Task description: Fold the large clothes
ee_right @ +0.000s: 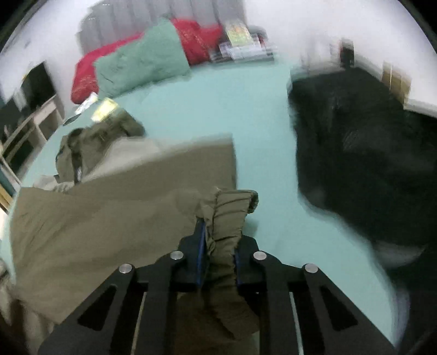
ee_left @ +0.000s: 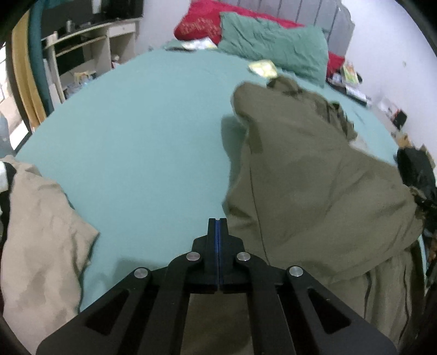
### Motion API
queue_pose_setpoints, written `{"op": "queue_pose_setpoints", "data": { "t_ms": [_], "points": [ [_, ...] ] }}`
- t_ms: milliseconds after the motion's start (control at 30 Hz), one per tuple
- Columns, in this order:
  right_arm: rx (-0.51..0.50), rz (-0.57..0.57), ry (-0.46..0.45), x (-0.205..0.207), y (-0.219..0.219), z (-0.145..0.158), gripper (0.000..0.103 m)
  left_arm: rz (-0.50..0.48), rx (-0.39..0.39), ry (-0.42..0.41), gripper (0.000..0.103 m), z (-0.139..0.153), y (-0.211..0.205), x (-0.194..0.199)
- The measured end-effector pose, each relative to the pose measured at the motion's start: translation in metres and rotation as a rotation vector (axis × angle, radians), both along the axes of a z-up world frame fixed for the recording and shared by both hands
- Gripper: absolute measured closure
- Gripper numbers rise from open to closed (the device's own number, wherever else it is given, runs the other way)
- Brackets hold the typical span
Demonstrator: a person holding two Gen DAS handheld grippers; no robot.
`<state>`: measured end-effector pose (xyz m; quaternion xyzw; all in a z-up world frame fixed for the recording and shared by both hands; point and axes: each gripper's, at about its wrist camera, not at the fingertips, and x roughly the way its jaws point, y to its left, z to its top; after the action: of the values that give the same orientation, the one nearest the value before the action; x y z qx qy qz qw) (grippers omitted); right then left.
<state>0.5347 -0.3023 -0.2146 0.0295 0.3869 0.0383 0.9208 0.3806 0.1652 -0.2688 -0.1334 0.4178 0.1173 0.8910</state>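
An olive green garment (ee_left: 314,177) lies rumpled on the teal bed sheet (ee_left: 136,131), to the right in the left wrist view. My left gripper (ee_left: 217,222) is shut with nothing between its fingers, just left of the garment's edge. My right gripper (ee_right: 218,229) is shut on a bunched fold of the olive garment (ee_right: 109,213), which stretches away to the left over the bed (ee_right: 218,103).
A beige garment (ee_left: 41,232) lies at the bed's left edge. A black garment (ee_right: 368,163) is piled on the right. A teal pillow (ee_left: 273,46) and a red pillow (ee_left: 199,24) lie at the head. Shelves (ee_left: 82,49) stand to the left.
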Motion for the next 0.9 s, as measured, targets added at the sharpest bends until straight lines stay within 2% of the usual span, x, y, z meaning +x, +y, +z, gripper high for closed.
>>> {"op": "queue_pose_setpoints", "data": {
  "t_ms": [100,167,233,333,367,433,500,533,633,700,800,900],
  "points": [
    [-0.099,0.052,-0.137,0.003,0.03,0.037,0.086,0.035,0.002,-0.049,0.103,0.009,0.006,-0.002],
    [-0.118,0.055,-0.149,0.012,0.04,0.043,0.086,0.043,-0.009,-0.036,0.103,0.007,0.009,0.0],
    [-0.093,0.028,-0.089,0.032,0.04,0.033,0.086,0.043,-0.055,0.011,0.103,0.001,0.014,0.004],
    [-0.075,-0.03,0.095,0.05,0.027,-0.008,0.084,0.064,-0.074,0.034,0.103,-0.002,0.018,0.006],
    [-0.052,-0.047,0.195,0.054,0.017,-0.032,0.081,0.069,-0.086,0.03,0.1,-0.002,0.02,0.006],
    [-0.012,-0.072,0.22,0.049,0.006,-0.047,0.068,0.07,-0.097,0.005,0.089,0.002,0.023,0.003],
    [-0.008,-0.132,0.175,0.037,-0.004,-0.043,0.041,0.089,-0.101,-0.022,0.066,0.006,0.029,-0.001],
    [0.011,-0.151,0.124,0.031,-0.007,-0.035,0.038,0.098,-0.106,-0.034,0.065,0.007,0.033,-0.003],
    [0.02,-0.116,0.013,0.036,0.006,-0.01,0.037,0.118,-0.109,-0.037,0.065,0.009,0.044,-0.004],
    [0.019,-0.062,-0.026,0.049,0.022,0.003,0.037,0.128,-0.115,-0.035,0.065,0.007,0.048,-0.004],
    [0.058,0.038,-0.04,0.085,0.059,0.018,0.037,0.146,-0.1,-0.025,0.065,0.003,0.055,-0.002],
    [0.086,0.115,-0.025,0.119,0.1,0.019,0.037,0.161,-0.082,-0.011,0.065,-0.004,0.06,-0.001]
  ]
}}
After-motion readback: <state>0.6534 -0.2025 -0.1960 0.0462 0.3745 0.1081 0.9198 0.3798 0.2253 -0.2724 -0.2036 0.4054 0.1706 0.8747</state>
